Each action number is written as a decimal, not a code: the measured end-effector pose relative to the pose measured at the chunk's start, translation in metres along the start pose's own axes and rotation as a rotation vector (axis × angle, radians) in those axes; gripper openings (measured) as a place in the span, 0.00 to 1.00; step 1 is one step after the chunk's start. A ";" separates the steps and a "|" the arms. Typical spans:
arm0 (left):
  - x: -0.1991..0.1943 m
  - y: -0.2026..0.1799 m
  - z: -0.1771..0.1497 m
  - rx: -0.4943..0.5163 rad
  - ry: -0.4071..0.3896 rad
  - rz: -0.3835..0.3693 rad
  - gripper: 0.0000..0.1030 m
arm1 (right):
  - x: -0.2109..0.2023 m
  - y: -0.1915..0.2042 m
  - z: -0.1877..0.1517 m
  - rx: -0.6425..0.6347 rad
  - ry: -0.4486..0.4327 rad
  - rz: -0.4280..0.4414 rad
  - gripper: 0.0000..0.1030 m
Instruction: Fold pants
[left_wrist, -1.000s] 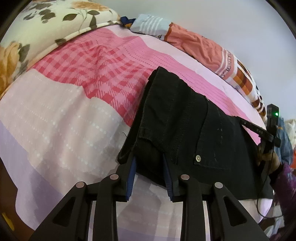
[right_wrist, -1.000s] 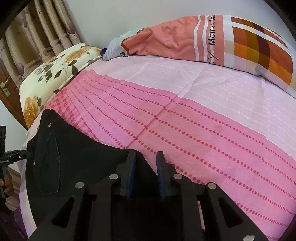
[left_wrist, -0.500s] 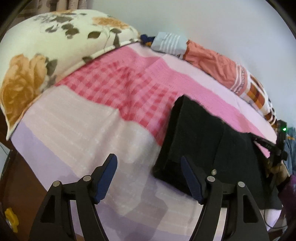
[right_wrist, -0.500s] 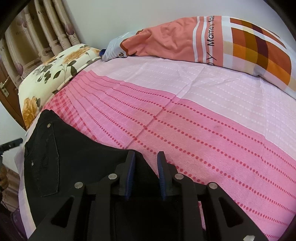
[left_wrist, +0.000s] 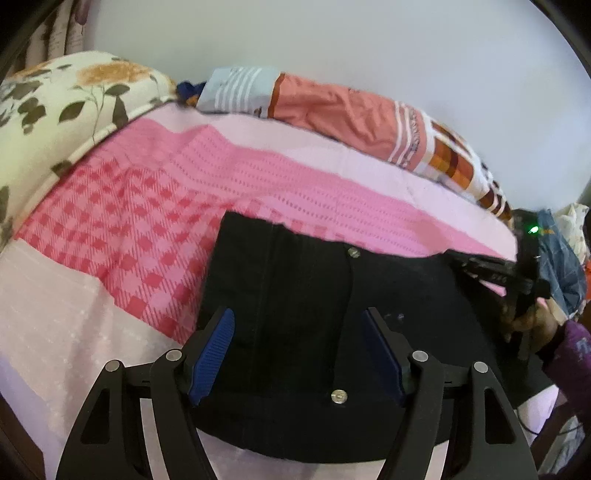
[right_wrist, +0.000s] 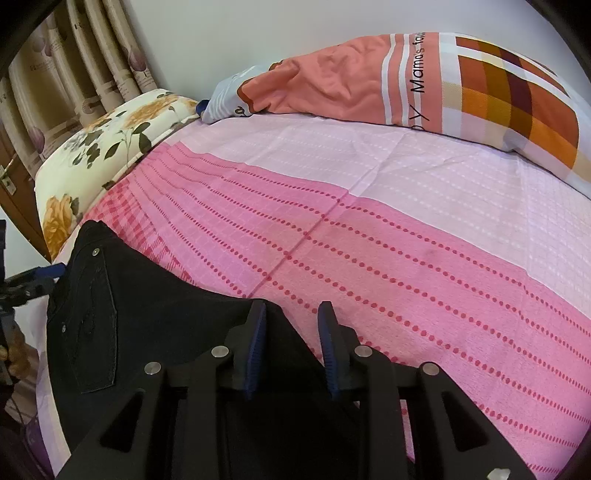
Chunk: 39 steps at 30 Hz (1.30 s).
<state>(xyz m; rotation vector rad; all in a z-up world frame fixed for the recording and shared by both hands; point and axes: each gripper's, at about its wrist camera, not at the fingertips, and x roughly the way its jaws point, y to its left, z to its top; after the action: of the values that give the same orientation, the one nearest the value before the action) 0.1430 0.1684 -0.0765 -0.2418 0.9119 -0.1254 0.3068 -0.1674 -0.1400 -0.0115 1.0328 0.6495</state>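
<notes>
Black pants lie folded flat on the pink bedsheet, back pocket and rivets facing up. My left gripper hangs open and wide over their near end; its blue pads touch no cloth. In the right wrist view the pants fill the lower left. My right gripper sits at their far edge and its jaws are opening. The black hem lies loose between the pads, not pinched. The right gripper, in a person's hand, also shows at the right edge of the left wrist view.
A floral pillow lies at the bed's head on the left, and an orange patterned quilt runs along the wall. Curtains hang behind the pillow. A heap of clothes sits past the bed's right side.
My left gripper let go of the pants' edge, opened wide, and swung to hover over the pocket area. The right gripper's jaws widened slightly without moving off the hem.
</notes>
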 end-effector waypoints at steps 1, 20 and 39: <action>0.002 0.001 -0.001 0.000 0.003 0.008 0.69 | 0.000 0.000 0.000 0.000 0.000 -0.001 0.24; 0.019 0.015 -0.016 0.001 0.042 0.104 0.69 | -0.068 -0.022 -0.013 0.253 -0.150 -0.046 0.54; -0.012 -0.001 -0.006 -0.009 -0.036 0.159 0.69 | -0.357 -0.135 -0.331 1.058 -0.532 -0.322 0.55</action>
<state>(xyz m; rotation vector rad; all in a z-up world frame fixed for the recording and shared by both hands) 0.1310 0.1691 -0.0704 -0.1787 0.8921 0.0306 -0.0099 -0.5545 -0.0687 0.8565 0.7238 -0.2406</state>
